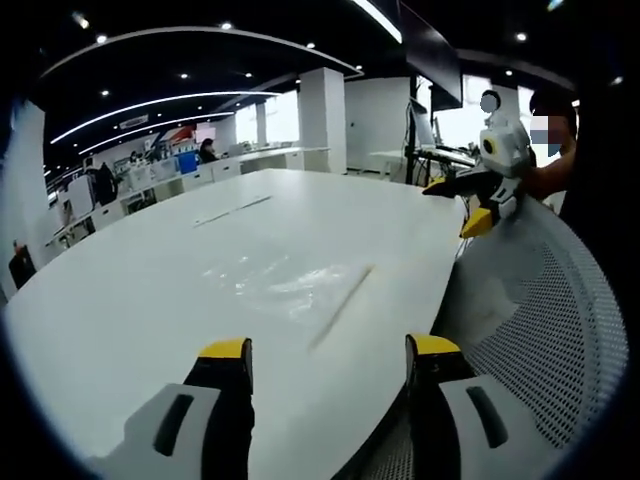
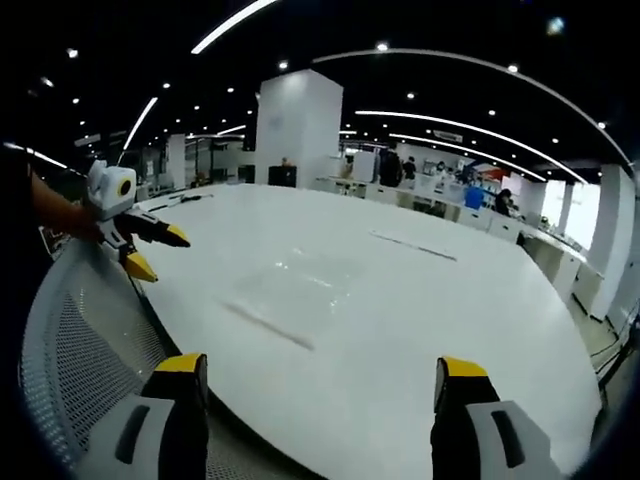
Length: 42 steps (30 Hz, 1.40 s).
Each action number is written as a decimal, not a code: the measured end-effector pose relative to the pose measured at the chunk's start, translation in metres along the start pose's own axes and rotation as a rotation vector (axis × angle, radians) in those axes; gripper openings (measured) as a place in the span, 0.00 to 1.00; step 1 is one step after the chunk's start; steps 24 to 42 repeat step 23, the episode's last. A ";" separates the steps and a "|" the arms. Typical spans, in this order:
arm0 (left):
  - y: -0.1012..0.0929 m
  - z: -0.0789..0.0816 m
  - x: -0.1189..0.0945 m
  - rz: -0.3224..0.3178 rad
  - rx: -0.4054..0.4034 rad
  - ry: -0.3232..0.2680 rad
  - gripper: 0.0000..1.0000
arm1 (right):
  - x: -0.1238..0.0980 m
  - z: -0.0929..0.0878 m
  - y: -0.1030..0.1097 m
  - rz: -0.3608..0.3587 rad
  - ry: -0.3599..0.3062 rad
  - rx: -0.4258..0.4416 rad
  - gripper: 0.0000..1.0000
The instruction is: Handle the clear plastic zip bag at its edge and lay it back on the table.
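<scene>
Zip bag (image 1: 285, 283) lies flat on the white worktop (image 1: 120, 300), just ahead of both tools. Left tool (image 1: 327, 352) and right tool (image 2: 322, 372) stand wide and empty. The bag's sealed strip runs obliquely away from the near edge, probably closer to the left tool.

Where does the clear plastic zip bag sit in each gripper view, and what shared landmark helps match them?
Left gripper view: the zip bag lies flat on the white table, centre, just above the jaws.
Right gripper view: it lies left of centre, its zip strip nearest the table's edge.
Shared landmark: the grey mesh chair back at the table's near edge.
</scene>
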<state>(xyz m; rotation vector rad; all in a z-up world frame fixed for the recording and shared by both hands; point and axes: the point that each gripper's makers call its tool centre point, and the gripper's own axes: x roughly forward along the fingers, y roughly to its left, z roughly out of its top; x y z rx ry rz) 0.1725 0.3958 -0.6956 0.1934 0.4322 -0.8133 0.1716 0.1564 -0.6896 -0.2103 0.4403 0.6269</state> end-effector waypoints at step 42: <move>0.005 0.006 0.000 0.041 -0.022 -0.041 0.87 | 0.004 0.000 0.002 -0.005 -0.011 0.002 0.98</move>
